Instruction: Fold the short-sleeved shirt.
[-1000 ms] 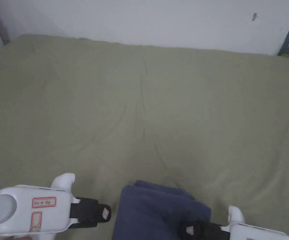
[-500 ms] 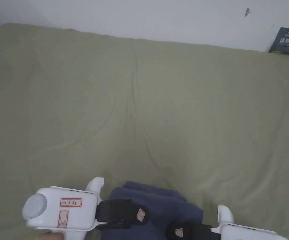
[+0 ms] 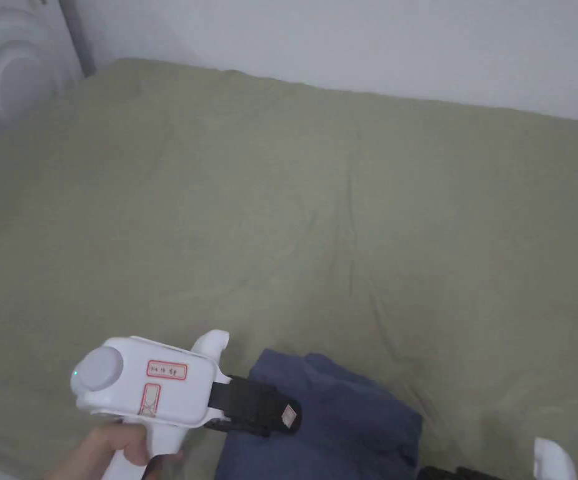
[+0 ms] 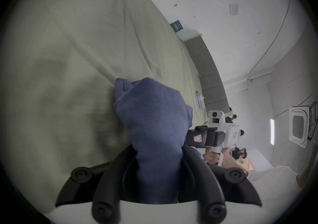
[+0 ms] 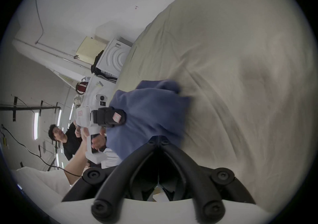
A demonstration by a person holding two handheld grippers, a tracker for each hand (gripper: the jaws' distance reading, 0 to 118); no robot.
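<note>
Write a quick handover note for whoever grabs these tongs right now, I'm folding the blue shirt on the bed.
Left tongs: shut on the blue shirt, with a bunch of fabric running between the jaws in the left gripper view.
Right tongs: jaws closed tip to tip at the shirt's edge; whether they pinch any fabric cannot be told.
Shirt: bunched in a heap near the front edge of the green bed sheet, between the two tongs.
Done: shirt gathered and gripped, no neat fold visible yet.
Left: spread it flat on the sheet, fold in sleeves and sides, then fold the body over.
</note>
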